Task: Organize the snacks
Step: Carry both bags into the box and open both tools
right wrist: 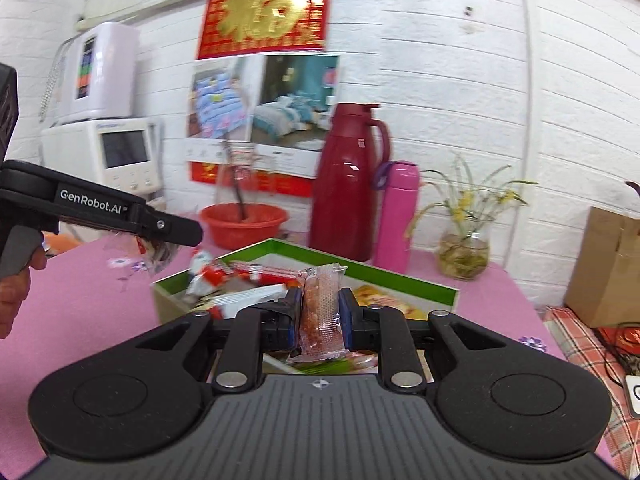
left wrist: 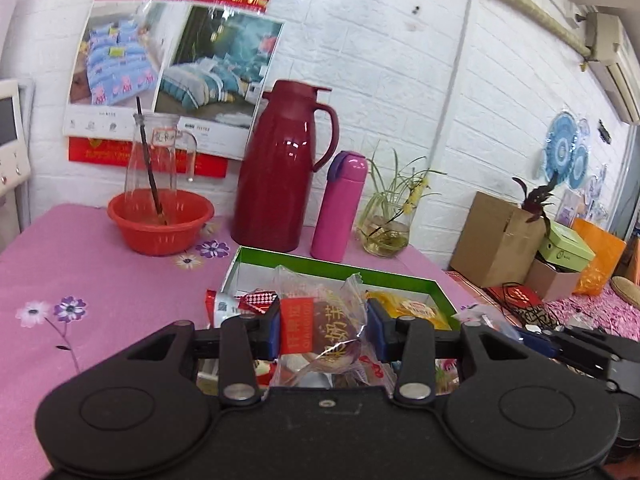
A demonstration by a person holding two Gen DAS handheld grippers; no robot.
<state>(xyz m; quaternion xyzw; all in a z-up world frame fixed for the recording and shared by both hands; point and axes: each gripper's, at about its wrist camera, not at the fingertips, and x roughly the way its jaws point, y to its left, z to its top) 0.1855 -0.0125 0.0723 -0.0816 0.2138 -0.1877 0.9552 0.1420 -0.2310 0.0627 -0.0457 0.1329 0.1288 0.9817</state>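
Left gripper (left wrist: 323,330) clamps your wrapped pastry (left wrist: 334,334), right gripper (right wrist: 319,314) a clear-wrapped snack (right wrist: 320,308); sort both beyond the green box (left wrist: 340,270) below

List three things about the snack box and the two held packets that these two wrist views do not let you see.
- Near part of the green snack box: both views, hidden behind the claw bodies.
- Lower end of the pastry packet in the left claw: left view, behind the claw.
- Print on the reddish clear packet in the right claw: right view, too small.
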